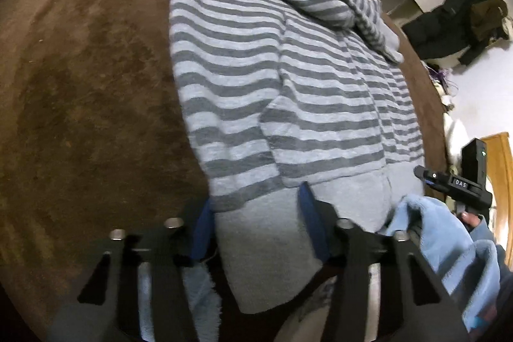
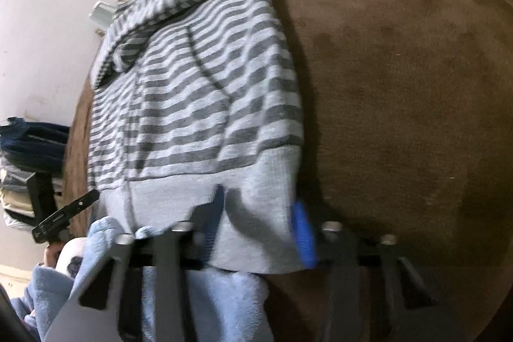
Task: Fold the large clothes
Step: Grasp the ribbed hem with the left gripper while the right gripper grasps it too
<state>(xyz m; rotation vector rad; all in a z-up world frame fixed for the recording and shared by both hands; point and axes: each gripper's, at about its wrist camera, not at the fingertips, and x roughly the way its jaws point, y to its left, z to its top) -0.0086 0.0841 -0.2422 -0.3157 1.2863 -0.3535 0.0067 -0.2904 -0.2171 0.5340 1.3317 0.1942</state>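
Note:
A grey-and-white striped hoodie (image 1: 282, 79) lies flat on a brown blanket (image 1: 80, 85), hood at the far end, plain grey hem band nearest me. My left gripper (image 1: 256, 204) is open, its blue-padded fingers (image 1: 307, 201) astride the hem band at the hoodie's left corner. In the right wrist view the same hoodie (image 2: 198, 92) lies on the blanket (image 2: 400, 85). My right gripper (image 2: 259, 210) is open, its fingers (image 2: 303, 233) on either side of the hem band at the right corner. Whether the pads touch the cloth I cannot tell.
The right gripper's body (image 1: 455, 181) shows at the right of the left wrist view; the left gripper's body (image 2: 64, 213) shows in the right wrist view. Light blue fleece sleeves (image 1: 449, 252) cover the person's arms. Dark clothes (image 1: 449, 24) are piled beyond the bed.

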